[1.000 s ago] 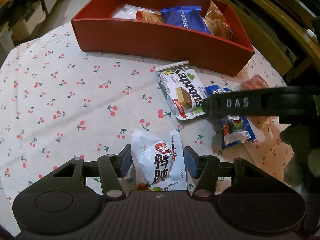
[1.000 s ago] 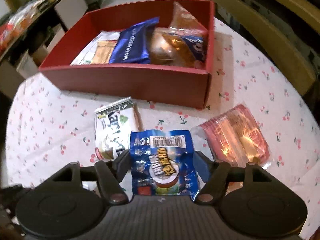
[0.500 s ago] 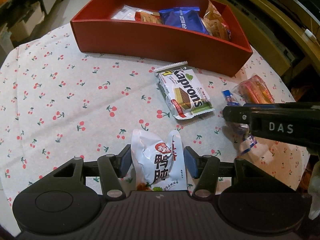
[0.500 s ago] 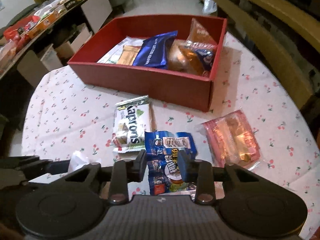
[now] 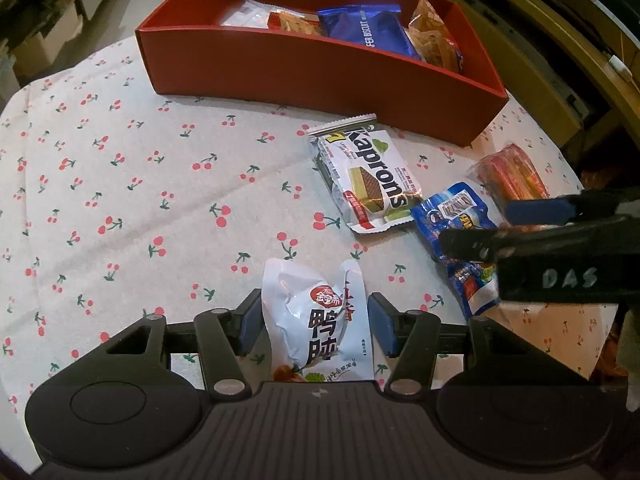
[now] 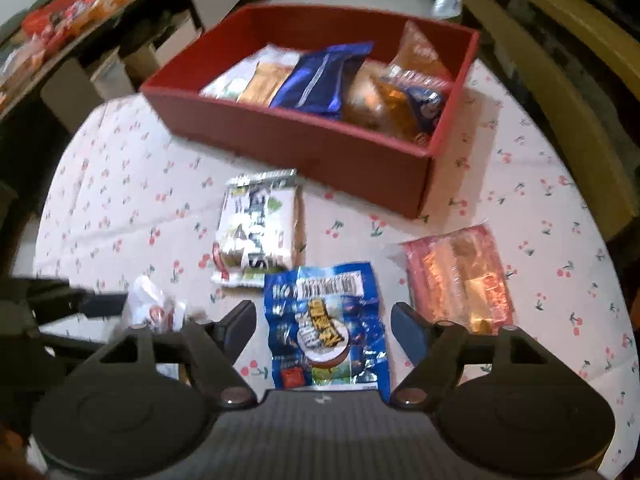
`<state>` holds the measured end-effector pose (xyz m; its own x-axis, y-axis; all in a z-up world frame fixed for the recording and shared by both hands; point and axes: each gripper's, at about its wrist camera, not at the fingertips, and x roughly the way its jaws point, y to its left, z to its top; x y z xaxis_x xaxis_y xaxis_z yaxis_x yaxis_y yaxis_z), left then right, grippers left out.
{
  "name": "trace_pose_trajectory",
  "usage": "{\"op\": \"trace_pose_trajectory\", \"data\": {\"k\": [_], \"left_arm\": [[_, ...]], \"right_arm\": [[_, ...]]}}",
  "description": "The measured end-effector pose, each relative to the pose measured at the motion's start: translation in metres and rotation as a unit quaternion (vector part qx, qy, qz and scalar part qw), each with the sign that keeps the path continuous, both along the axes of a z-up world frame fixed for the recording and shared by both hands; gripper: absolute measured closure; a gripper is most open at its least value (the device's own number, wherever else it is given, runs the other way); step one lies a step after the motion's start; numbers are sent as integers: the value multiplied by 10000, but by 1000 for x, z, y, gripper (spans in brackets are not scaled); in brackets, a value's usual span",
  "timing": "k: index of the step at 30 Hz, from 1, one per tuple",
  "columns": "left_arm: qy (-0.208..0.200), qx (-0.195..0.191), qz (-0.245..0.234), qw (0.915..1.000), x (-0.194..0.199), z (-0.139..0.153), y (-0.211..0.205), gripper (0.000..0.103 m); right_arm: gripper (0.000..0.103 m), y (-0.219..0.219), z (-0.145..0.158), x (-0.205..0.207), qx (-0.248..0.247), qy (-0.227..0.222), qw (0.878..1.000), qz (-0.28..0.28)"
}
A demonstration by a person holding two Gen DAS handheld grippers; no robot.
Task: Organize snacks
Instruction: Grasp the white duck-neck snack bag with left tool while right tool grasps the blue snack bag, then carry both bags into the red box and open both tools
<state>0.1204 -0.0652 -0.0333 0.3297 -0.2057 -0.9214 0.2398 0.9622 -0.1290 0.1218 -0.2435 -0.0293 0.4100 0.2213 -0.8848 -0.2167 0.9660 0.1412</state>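
A surface [image 5: 120, 200] under a cherry-print cloth carries a red box [image 5: 304, 68] at its far side, already holding a dark blue biscuit pack [image 6: 320, 80] and orange packets [image 6: 384, 100]. Four snacks lie loose on the cloth in front of the box. The Kaprons wafer pack [image 5: 372, 180] lies nearest the box wall; the pink-orange packet [image 6: 456, 280] lies to its right. The left gripper [image 5: 316, 322] stands open, its pads flanking the white pouch [image 5: 316, 320] without pressing it. The right gripper [image 6: 324, 324] is likewise open, straddling the small blue packet [image 6: 326, 320], which lies flat on the cloth.
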Motion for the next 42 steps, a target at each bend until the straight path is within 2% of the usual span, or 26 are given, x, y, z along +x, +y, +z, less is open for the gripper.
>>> {"op": "trace_pose_trajectory", "data": {"k": [2, 7, 8, 12, 15, 26, 42], "left_arm": [[2, 53, -36, 10000, -1, 0, -1, 41], [-49, 107, -118, 9999, -2, -1, -4, 40], [-24, 80, -104, 9999, -1, -2, -3, 40], [-30, 88, -111, 9999, -1, -1, -2, 41], [-74, 93, -124, 9999, -2, 1, -3, 42], [-310, -94, -41, 9995, 4, 18, 2, 42], [-835, -174, 98, 9963, 40, 50, -7, 43]], "right_arm": [[23, 5, -5, 1, -58, 70, 9998, 169], [24, 5, -13, 4, -241, 210, 9994, 159], [28, 7, -13, 3, -303, 128, 9993, 178], [28, 12, -13, -5, -516, -18, 9983, 275], [28, 12, -10, -10, -423, -50, 9988, 236], [29, 11, 22, -15, -282, -679, 9973, -35], [28, 1, 51, 10, -149, -1159, 9920, -476]]}}
